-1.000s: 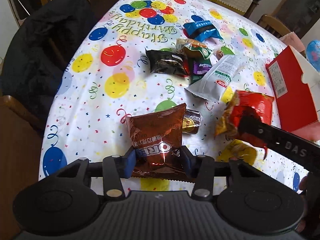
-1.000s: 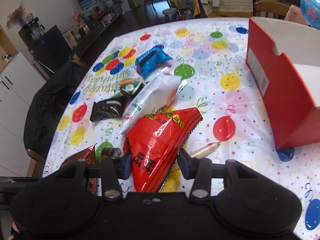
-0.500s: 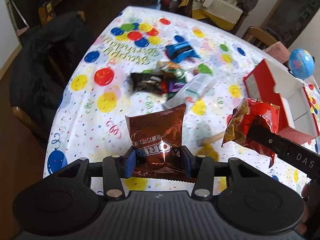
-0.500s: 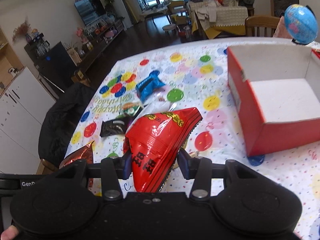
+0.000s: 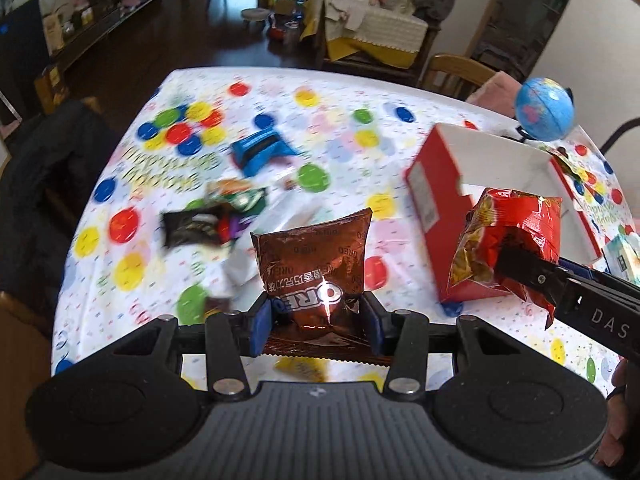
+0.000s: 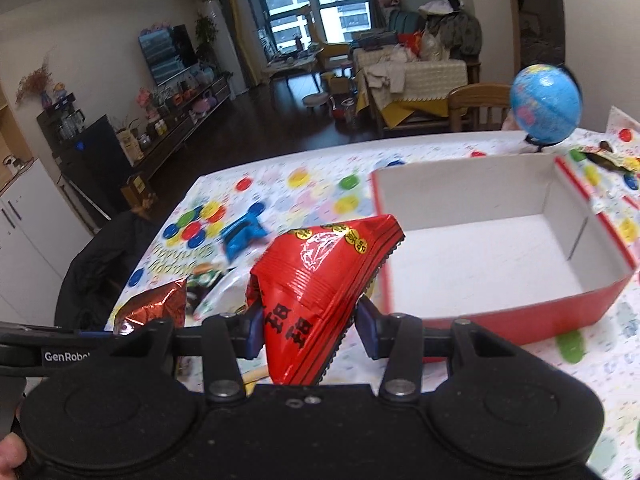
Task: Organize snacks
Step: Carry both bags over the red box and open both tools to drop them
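My left gripper (image 5: 316, 320) is shut on a brown Oreo packet (image 5: 314, 256) and holds it above the table. My right gripper (image 6: 310, 330) is shut on a red snack bag (image 6: 320, 280); that bag also shows in the left wrist view (image 5: 508, 236), next to the near left corner of the red box (image 5: 432, 200). The box has a white inside with nothing in it (image 6: 480, 256). Loose snacks lie on the table: a blue packet (image 5: 260, 150), a black packet (image 5: 196, 226), a green packet (image 5: 240, 198).
The table wears a balloon-print birthday cloth (image 5: 344, 108). A blue globe (image 6: 546, 104) stands behind the box. A dark jacket on a chair (image 5: 32, 200) sits at the table's left edge. A wooden chair (image 5: 456, 74) stands at the far side.
Both grippers have lifted their bags and moved up and right toward the red box. The box now looks nearer and its white inside shows.
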`<action>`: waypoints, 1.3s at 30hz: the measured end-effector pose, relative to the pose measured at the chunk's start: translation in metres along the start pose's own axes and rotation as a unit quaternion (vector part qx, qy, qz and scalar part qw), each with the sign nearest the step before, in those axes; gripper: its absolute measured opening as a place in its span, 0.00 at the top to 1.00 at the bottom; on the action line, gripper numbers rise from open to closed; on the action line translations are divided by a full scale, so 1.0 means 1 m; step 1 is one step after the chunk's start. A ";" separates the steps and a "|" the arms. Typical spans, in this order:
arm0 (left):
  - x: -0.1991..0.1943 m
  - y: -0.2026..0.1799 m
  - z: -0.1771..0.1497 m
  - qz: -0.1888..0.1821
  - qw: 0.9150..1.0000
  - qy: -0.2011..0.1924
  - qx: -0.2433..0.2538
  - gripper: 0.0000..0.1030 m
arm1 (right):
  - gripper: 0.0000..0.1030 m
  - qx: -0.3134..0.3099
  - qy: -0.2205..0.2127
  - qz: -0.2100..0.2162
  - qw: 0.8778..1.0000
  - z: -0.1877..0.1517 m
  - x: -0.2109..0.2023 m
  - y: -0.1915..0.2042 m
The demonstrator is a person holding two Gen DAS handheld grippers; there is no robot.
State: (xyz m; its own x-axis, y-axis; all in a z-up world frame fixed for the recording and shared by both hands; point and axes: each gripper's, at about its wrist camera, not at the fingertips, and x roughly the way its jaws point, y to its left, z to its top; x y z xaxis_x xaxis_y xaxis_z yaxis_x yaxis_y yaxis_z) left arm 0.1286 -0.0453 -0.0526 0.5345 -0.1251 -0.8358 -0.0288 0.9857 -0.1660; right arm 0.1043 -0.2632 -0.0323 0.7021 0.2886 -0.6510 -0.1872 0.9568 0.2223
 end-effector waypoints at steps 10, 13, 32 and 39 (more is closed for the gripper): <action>0.016 -0.088 0.033 -0.013 0.998 -0.016 0.052 0.55 | 0.57 0.020 -0.019 -0.033 0.999 0.023 -0.008 -0.071; 0.025 -0.113 0.044 -0.017 0.998 -0.018 0.065 0.55 | 0.57 0.024 -0.021 -0.042 0.999 0.030 -0.008 -0.093; 0.114 -0.233 0.081 0.008 0.990 0.007 0.137 0.55 | 0.57 0.035 0.024 -0.081 0.996 0.041 0.032 -0.209; 0.151 -0.249 0.083 0.023 0.987 0.034 0.158 0.55 | 0.57 0.023 0.058 -0.080 0.995 0.038 0.053 -0.220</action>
State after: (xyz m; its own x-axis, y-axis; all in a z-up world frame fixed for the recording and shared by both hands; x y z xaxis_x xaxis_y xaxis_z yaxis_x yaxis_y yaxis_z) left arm 0.2869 -0.3007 -0.0942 0.4804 -0.0756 -0.8738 0.2178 0.9754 0.0354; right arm 0.2090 -0.4598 -0.0877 0.6366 0.1375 -0.7589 -0.0455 0.9890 0.1410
